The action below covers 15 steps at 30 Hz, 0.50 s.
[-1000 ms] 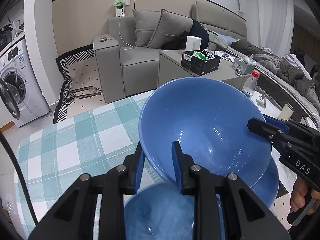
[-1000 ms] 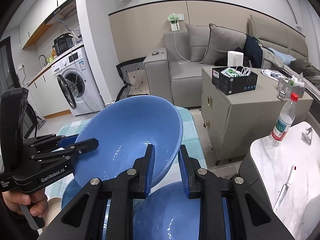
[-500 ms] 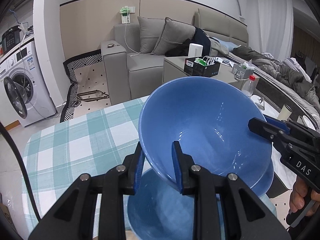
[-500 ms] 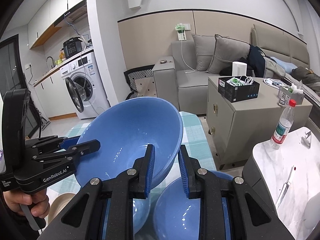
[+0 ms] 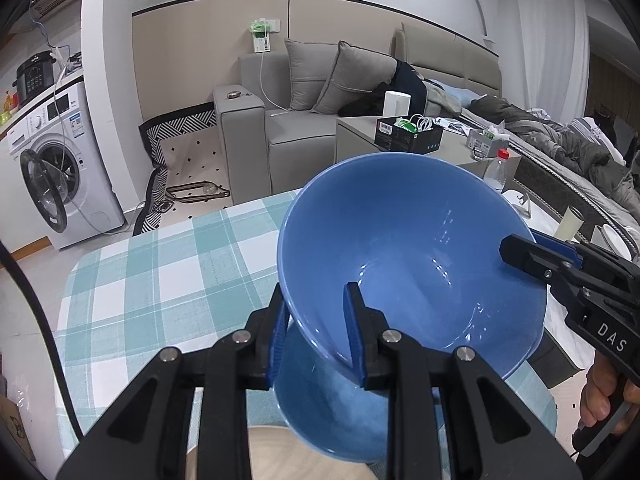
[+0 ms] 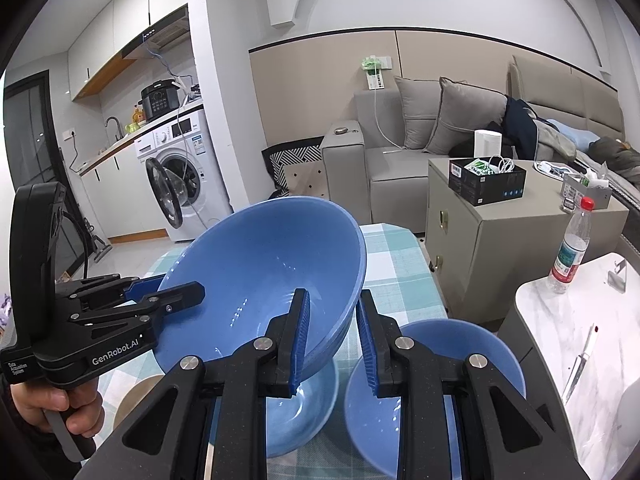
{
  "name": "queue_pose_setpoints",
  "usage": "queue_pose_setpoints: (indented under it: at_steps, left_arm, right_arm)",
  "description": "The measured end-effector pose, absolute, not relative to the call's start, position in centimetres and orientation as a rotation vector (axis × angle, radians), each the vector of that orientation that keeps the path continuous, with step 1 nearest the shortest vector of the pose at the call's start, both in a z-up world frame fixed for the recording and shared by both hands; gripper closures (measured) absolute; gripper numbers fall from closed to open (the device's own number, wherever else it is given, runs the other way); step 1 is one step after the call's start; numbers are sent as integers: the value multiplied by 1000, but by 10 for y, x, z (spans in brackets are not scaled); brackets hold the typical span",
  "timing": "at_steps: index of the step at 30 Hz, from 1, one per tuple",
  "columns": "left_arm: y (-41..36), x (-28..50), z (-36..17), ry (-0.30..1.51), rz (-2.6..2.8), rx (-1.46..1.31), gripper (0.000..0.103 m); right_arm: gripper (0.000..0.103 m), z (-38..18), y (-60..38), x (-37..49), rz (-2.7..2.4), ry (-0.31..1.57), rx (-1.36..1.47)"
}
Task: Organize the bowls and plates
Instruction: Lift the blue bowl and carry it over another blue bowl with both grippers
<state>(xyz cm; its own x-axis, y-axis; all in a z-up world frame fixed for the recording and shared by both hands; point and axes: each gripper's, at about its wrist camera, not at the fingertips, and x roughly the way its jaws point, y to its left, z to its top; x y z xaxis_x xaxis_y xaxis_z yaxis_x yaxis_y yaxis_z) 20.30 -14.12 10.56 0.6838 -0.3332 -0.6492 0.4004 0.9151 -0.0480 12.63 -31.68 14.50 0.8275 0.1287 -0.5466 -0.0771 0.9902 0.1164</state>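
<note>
A large blue bowl is held in the air above the checked table, tilted. My left gripper is shut on its near rim, and my right gripper is shut on the opposite rim; the bowl also shows in the right wrist view. The right gripper shows at the right of the left wrist view, and the left gripper at the left of the right wrist view. Below lie a second blue bowl and a third blue bowl to its right. A beige plate lies under the bowls.
The table has a teal checked cloth. Past its far edge stand a grey sofa and a grey cabinet. A white marble counter with a water bottle and a knife is at the right. A washing machine stands at the left.
Both grippers have lifted the large bowl higher and away from the bowls below. More of the table, the lower bowls and the beige plate now show.
</note>
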Motion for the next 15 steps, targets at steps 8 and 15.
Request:
queue_pose_setpoints:
  at_steps: [8, 15]
  left_arm:
    - [-131, 186, 102, 703, -386, 102, 78]
    - [-127, 179, 95, 714, -371, 105, 78]
  right_arm:
    - [79, 137, -308, 112, 131, 587, 103]
    - [79, 129, -301, 104, 136, 592, 99]
